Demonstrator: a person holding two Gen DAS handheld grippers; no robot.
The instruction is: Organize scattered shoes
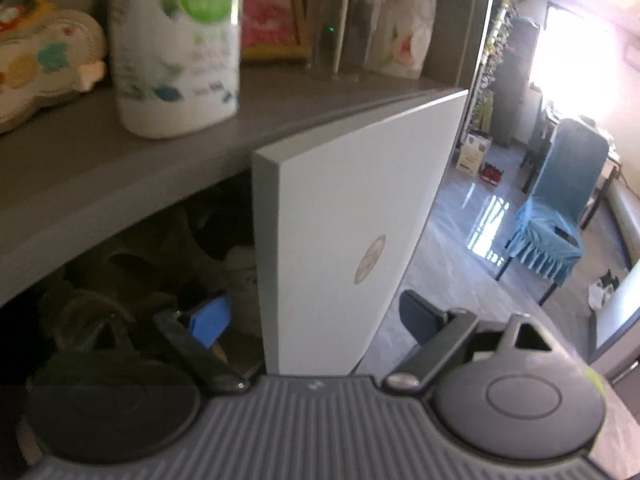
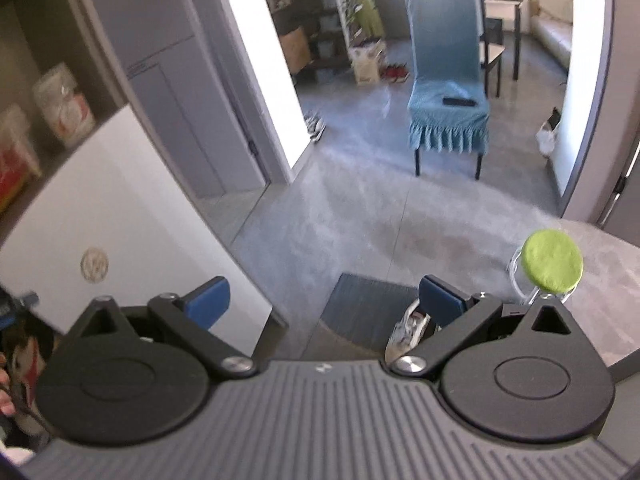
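My left gripper (image 1: 316, 318) is open, its fingers astride the edge of the open white cabinet door (image 1: 352, 216). Behind the door, the dark shoe compartment holds several dim shoes (image 1: 132, 280). My right gripper (image 2: 324, 300) is open and empty, held above the floor. A white sneaker (image 2: 408, 330) lies on the floor by a dark doormat (image 2: 368, 304), just below the right fingertip. More shoes lie far off: a red pair (image 2: 394, 72) and a pale pair (image 2: 314, 124).
The grey shelf (image 1: 120, 168) above the compartment carries a white bottle (image 1: 176, 48) and ornaments. A blue-covered chair (image 2: 448, 80) stands on the grey floor. A green-topped stool (image 2: 552, 266) is at my right. The door also shows in the right wrist view (image 2: 120, 224).
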